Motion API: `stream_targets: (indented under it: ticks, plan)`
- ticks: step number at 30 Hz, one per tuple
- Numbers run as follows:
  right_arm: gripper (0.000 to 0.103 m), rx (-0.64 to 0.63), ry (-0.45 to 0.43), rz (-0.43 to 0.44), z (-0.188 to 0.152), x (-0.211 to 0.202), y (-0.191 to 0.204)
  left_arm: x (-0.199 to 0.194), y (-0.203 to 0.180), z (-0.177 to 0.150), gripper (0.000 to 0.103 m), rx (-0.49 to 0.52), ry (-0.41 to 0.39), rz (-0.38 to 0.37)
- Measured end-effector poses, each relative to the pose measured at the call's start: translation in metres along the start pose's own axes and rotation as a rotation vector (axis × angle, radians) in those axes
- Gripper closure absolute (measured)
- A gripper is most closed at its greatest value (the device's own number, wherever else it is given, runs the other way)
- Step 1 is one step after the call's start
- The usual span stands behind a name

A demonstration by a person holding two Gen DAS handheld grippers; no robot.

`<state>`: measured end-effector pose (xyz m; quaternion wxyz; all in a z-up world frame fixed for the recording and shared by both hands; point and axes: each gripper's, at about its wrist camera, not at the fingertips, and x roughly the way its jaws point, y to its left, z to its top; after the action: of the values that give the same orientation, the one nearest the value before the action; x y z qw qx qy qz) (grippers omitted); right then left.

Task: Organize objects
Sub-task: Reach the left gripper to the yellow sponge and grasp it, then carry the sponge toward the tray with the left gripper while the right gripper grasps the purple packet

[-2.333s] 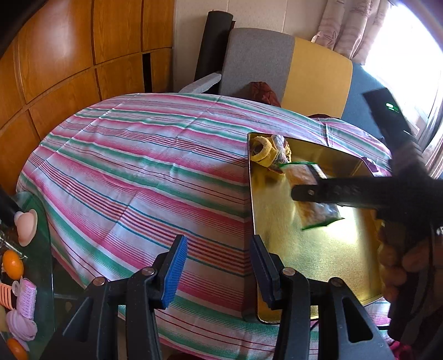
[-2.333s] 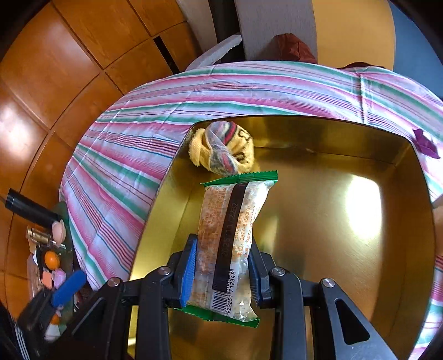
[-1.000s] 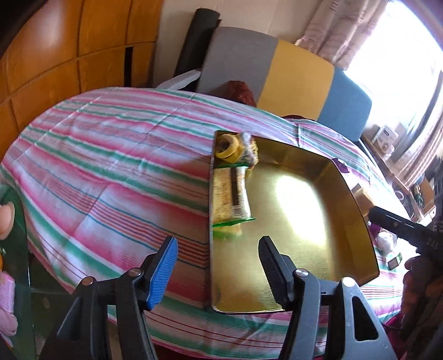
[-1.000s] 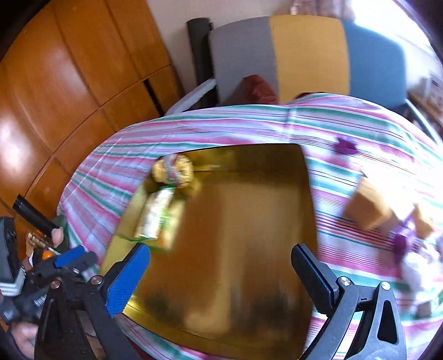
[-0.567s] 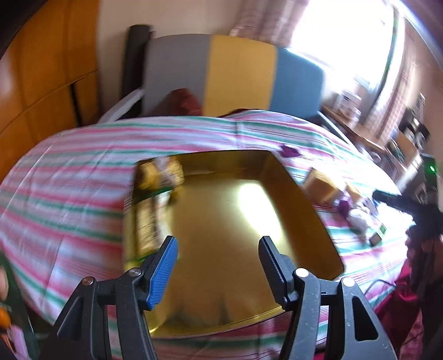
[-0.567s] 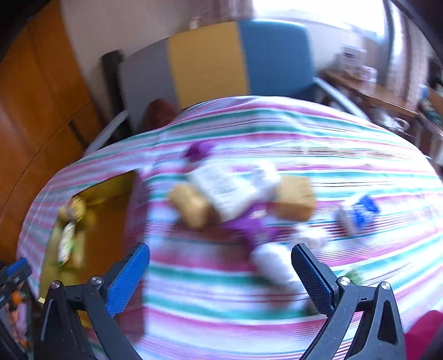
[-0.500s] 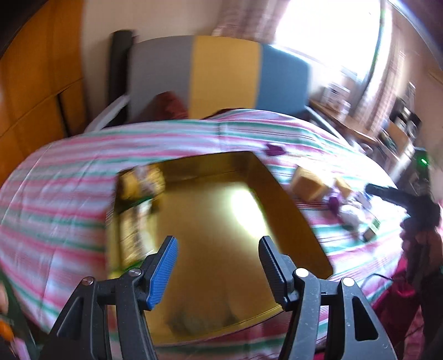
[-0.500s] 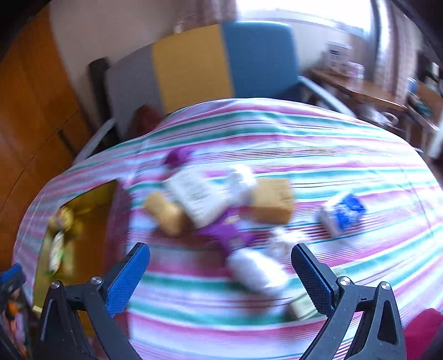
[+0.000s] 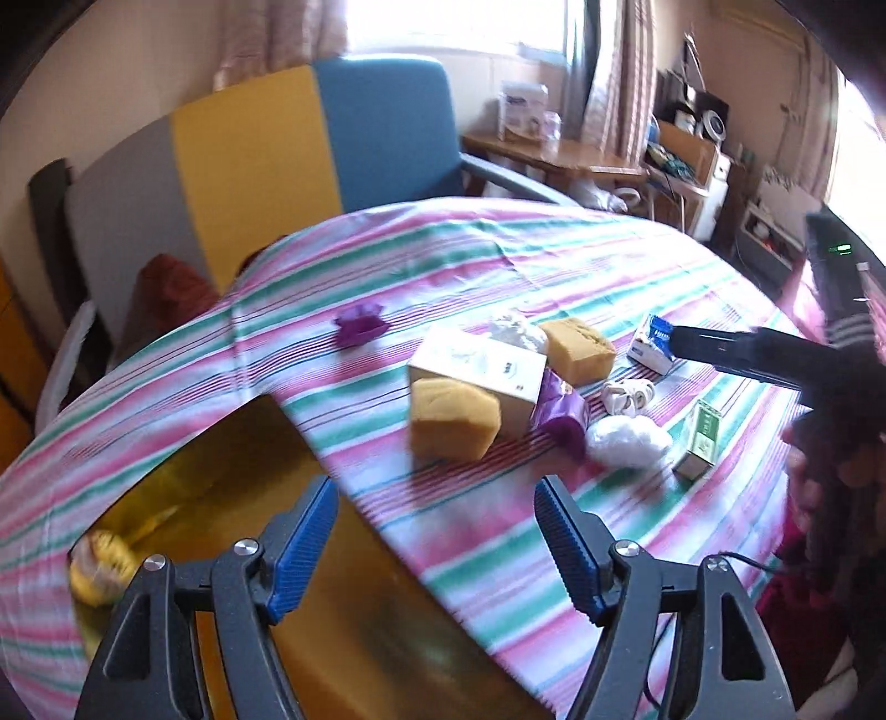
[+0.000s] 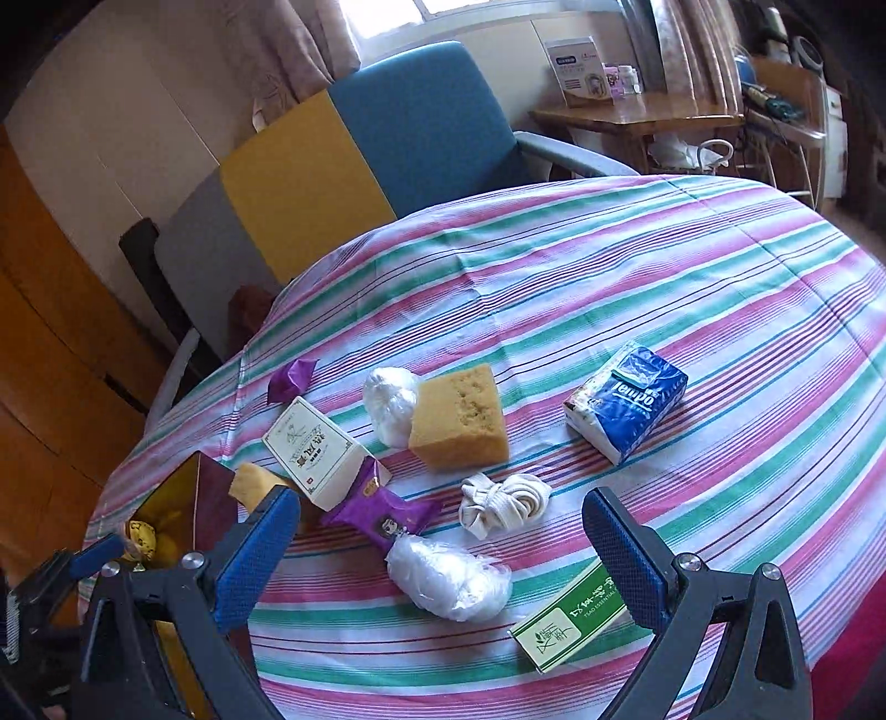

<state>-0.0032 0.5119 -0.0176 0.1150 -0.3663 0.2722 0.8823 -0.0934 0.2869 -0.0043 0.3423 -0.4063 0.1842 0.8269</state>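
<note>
Both grippers tilt down over the striped tablecloth [image 10: 609, 288]. The left gripper [image 9: 437, 531] has just spread wide, empty; the right gripper [image 10: 443, 545] gapes empty above the plastic-wrapped bundle [image 10: 448, 576]. At 9 o'clock, the gold tray [image 10: 177, 498] is mostly hidden.

Sunlit window [image 10: 487, 11], tricolour chair [image 10: 354, 144], wooden side table [image 10: 637, 119].

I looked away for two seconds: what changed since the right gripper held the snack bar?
The right gripper let go of the bar in the gold tray and swung over the loose items, empty. The left gripper followed, its jaws just opening wider. The pile stayed put.
</note>
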Motion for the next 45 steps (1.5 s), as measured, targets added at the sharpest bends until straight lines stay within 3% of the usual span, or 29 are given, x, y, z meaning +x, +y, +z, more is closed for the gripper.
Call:
stream_targets:
  ticks: [11, 14, 15, 20, 27, 32, 36, 41, 45]
  plan:
    - [0.0, -0.007, 0.029, 0.042, -0.001, 0.004, 0.002, 0.08, -0.007, 0.029, 0.028, 0.04, 0.107, 0.008]
    - [0.0, -0.01, 0.034, 0.041, -0.001, 0.004, 0.002, 0.099, 0.0, 0.031, 0.049, 0.008, 0.158, -0.023]
    - [0.0, -0.013, 0.035, 0.038, -0.002, 0.005, 0.003, 0.099, 0.002, 0.031, 0.05, -0.005, 0.148, -0.035]
    - [0.0, -0.05, 0.037, 0.013, -0.004, 0.007, 0.009, 0.06, 0.001, 0.022, 0.051, -0.006, 0.056, -0.084]
    - [0.001, -0.109, 0.06, -0.001, -0.007, 0.009, 0.024, -0.028, 0.039, -0.009, 0.051, -0.136, -0.087, -0.113]
    - [0.02, -0.168, 0.085, 0.032, 0.009, 0.024, 0.062, -0.062, 0.084, -0.041, 0.051, -0.232, -0.11, -0.081]
    - [0.032, -0.224, 0.116, 0.06, 0.032, 0.058, 0.107, -0.084, 0.117, -0.069, 0.051, -0.305, -0.13, -0.049]
    - [0.033, -0.199, 0.22, 0.089, 0.064, 0.123, 0.151, -0.096, 0.143, -0.1, 0.051, -0.392, -0.129, -0.035]
    - [0.032, -0.166, 0.286, 0.045, 0.084, 0.175, 0.171, -0.1, 0.16, -0.12, 0.051, -0.467, -0.12, -0.03]
